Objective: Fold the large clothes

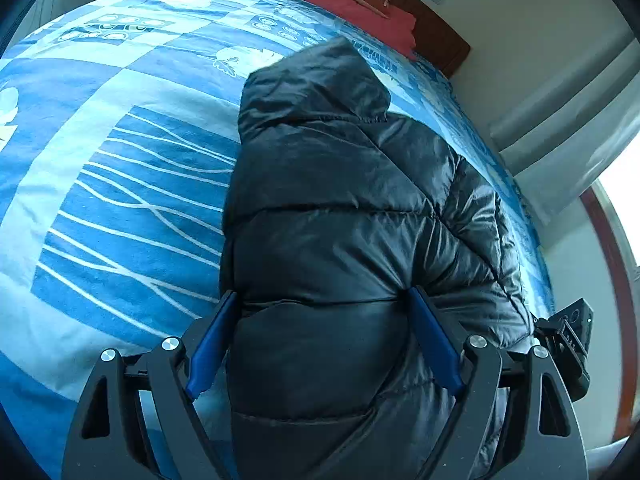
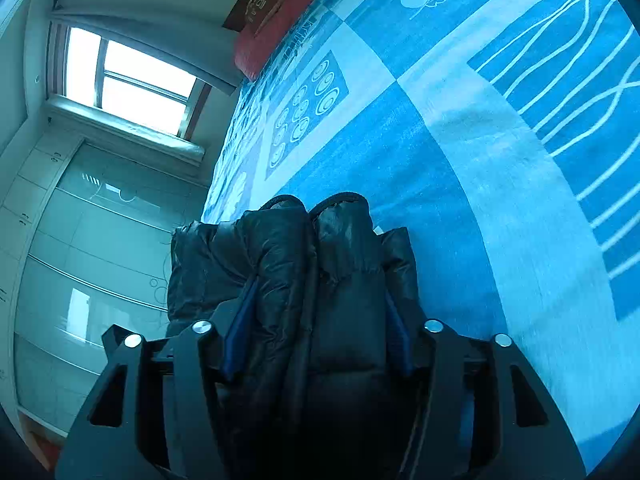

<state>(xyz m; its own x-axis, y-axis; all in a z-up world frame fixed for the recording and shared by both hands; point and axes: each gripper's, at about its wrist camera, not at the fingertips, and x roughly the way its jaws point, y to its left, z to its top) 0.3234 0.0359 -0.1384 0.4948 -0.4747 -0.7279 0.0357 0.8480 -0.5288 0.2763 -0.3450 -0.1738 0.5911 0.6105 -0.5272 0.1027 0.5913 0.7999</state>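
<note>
Black angular frames with triangular cut-outs, silver round screws and blue finger pads are being shown low in both views, on the left gripper (image 1: 324, 316) and the right gripper (image 2: 318, 312).

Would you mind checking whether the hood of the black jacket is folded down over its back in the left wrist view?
No, the hood lies stretched out flat above the jacket on the bedspread.

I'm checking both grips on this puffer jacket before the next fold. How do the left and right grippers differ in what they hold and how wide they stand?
The left gripper stands wide around a broad quilted panel of the black jacket; the right gripper stands narrower. The left takes one flat thickness of the body below the hood; the right takes two puffy folds bunched side by side. Both have blue pads pressed into the jacket above the blue bedspread.
</note>
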